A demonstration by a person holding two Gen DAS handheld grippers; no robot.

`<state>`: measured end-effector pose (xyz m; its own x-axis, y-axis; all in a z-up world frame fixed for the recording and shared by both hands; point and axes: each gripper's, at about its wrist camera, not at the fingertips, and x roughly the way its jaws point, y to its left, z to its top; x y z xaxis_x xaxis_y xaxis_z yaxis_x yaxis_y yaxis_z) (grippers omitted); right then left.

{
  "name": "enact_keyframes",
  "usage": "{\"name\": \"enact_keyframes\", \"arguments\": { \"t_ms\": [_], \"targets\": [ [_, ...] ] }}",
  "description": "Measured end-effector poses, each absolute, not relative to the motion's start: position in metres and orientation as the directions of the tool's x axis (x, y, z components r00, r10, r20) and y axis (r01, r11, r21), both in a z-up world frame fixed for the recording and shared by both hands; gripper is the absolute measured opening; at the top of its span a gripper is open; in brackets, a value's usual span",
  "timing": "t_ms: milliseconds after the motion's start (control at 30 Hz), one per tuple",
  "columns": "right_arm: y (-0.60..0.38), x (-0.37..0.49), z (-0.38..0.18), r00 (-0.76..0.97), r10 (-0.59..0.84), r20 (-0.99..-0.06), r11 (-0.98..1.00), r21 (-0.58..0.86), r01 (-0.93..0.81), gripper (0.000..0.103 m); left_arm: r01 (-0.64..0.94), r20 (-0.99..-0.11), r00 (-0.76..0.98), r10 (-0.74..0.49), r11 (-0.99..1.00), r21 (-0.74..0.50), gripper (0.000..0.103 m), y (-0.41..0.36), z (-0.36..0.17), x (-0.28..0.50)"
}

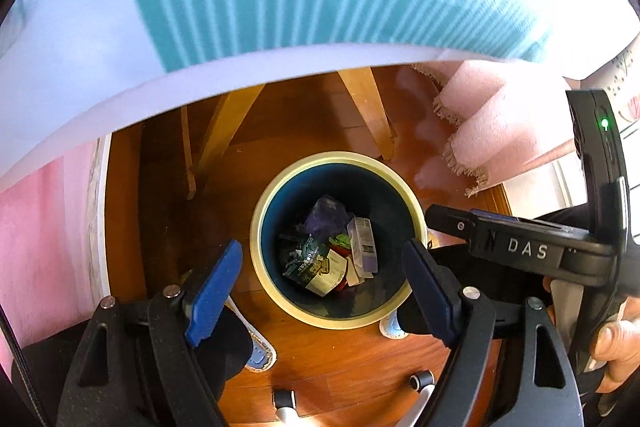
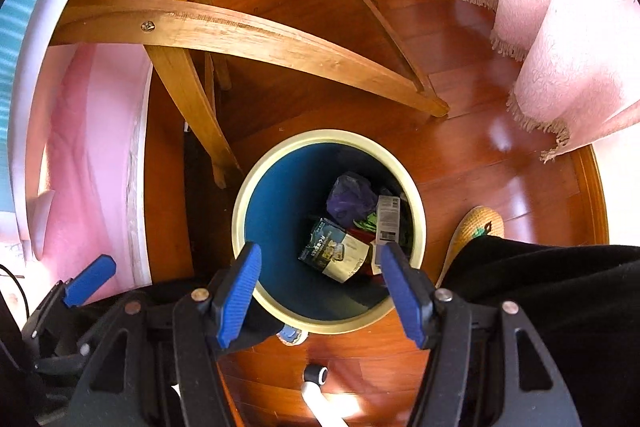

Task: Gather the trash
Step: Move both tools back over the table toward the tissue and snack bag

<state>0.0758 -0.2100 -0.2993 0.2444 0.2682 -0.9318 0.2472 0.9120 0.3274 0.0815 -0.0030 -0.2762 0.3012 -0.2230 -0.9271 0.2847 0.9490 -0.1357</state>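
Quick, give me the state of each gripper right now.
Left gripper: open, nothing between its blue-padded fingers.
Right gripper: open, holding nothing.

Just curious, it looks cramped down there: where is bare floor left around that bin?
Bare wood floor lies between the bin and the pink fringed curtain. Behind the bin it is crowded by wooden chair legs; inside, trash fills the bottom's right side.
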Motion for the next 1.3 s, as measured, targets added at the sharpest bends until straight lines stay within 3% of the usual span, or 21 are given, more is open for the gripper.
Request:
{"name": "enact_keyframes", "arguments": {
  "t_ms": [533, 1033, 1300],
  "targets": [
    [-0.204, 0.049, -0.239, 0.224, 0.264, -0.938, 0.957, 0.284, 0.059, 0.063, 0.355, -0.930, 0.274, -0.244, 0.925, -0.138, 0.081, 0.011, -0.232, 0.043],
    [-0.203, 0.011, -0.137, 0.301, 0.341, -0.891, 0.939, 0.337, -0.067, 0.063, 0.496, -0.832, 0.413, -0.371, 0.858, -0.136, 0.081, 0.004, -0.120, 0.004],
    [-0.204, 0.005, -0.085, 0.383, 0.385, -0.840, 0.922, 0.372, -0.112, 0.063, 0.447, -0.767, 0.537, -0.352, 0.889, -0.095, 0.081, 0.003, -0.051, 0.023]
  ]
}}
